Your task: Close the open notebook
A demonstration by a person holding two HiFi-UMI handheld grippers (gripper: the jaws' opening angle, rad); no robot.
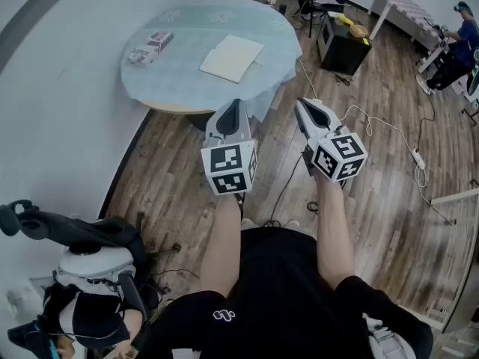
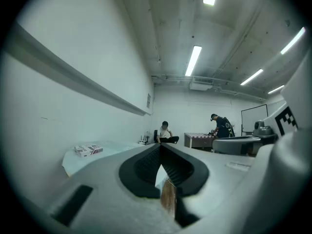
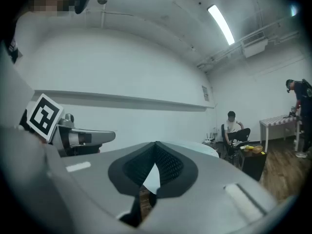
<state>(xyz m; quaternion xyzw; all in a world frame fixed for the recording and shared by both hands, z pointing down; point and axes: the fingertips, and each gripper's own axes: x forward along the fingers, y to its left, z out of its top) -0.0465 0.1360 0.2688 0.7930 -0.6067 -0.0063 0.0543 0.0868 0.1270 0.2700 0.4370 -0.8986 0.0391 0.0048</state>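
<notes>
Cream notebook [image 1: 232, 58], seemingly lying flat, on round table [image 1: 187, 77]. My left gripper [image 1: 235, 105] and right gripper [image 1: 304, 103]: jaws together, empty, well short of it.

Wood floor [image 1: 187, 170], white wall [image 1: 52, 103]

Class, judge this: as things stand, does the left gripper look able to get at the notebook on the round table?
Probably not yet: the left gripper hangs over the floor, short of the table, and the notebook lies further in. Nothing blocks the way; a step forward should do.
</notes>
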